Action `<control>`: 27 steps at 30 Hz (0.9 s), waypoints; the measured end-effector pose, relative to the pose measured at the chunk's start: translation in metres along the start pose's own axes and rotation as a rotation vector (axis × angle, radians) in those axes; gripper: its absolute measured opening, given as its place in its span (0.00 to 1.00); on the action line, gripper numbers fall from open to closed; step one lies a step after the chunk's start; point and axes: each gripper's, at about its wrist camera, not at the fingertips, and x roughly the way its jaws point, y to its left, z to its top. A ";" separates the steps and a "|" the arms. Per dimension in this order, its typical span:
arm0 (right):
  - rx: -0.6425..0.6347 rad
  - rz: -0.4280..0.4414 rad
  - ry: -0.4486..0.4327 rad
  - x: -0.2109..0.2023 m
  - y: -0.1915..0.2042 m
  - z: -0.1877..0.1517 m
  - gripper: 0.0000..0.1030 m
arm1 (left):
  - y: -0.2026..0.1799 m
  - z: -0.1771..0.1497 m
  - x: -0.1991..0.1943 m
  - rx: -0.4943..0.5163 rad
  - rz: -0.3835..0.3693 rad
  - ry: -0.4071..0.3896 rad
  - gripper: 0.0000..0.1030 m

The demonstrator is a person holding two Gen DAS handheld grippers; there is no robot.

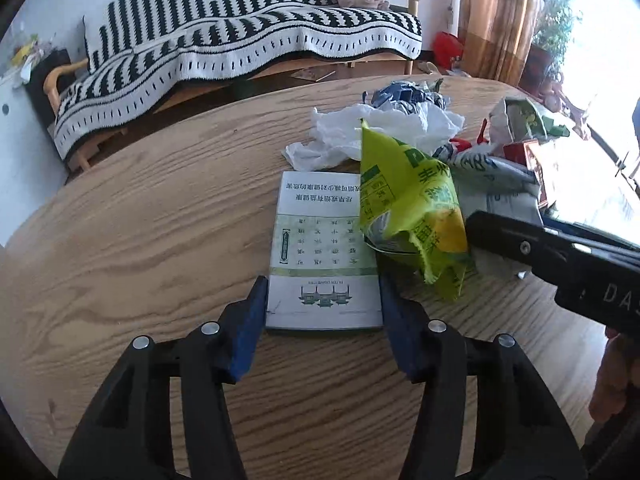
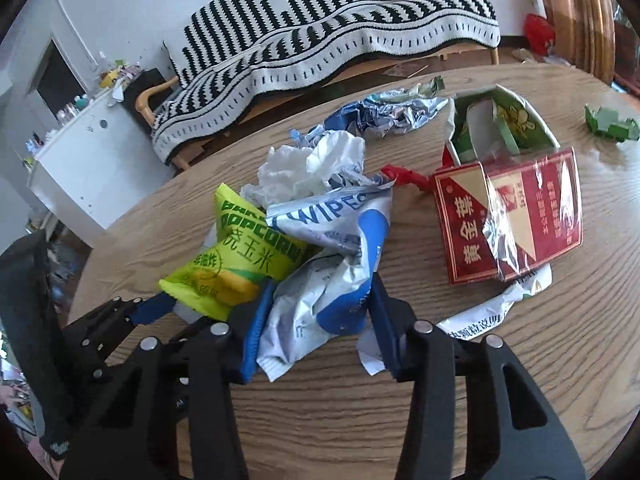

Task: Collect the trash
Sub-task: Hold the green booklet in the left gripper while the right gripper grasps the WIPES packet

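Trash heaped on a round wooden worktop [image 1: 140, 220]. Left gripper [image 1: 323, 300] clamped on the near end of a flat white carton [image 1: 320, 248]; right gripper [image 2: 316, 320] pinching a crumpled blue-and-white wipes packet [image 2: 332, 264]. Yellow-green popcorn bag [image 2: 240, 256] wedged between them, overlapping the carton. White tissue [image 2: 308, 168], foil wrapper [image 2: 384, 112], red carton [image 2: 508, 216] beyond; striped sofa [image 1: 240, 40] far behind.

Two wrist fisheyes, close, angled down; both share popcorn bag [image 1: 412, 200] [image 2: 240, 256], sofa [image 1: 240, 52] [image 2: 320, 48]

Bright daylight floods from the window [image 1: 600, 60] at right (blown out to white glare); fisheye bending and dark vignette at edges
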 end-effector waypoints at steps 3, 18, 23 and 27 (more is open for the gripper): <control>0.065 0.124 0.029 -0.003 -0.010 0.000 0.43 | 0.006 0.003 -0.009 -0.053 -0.024 -0.015 0.52; -0.037 0.057 -0.032 -0.026 -0.005 0.001 0.42 | 0.009 -0.005 -0.031 -0.031 0.016 -0.035 0.52; -0.040 0.062 -0.025 -0.024 -0.003 -0.001 0.42 | 0.012 -0.008 -0.030 -0.033 0.015 -0.022 0.52; -0.043 0.056 -0.010 -0.020 -0.005 -0.005 0.42 | 0.023 -0.013 -0.032 -0.065 0.014 -0.015 0.52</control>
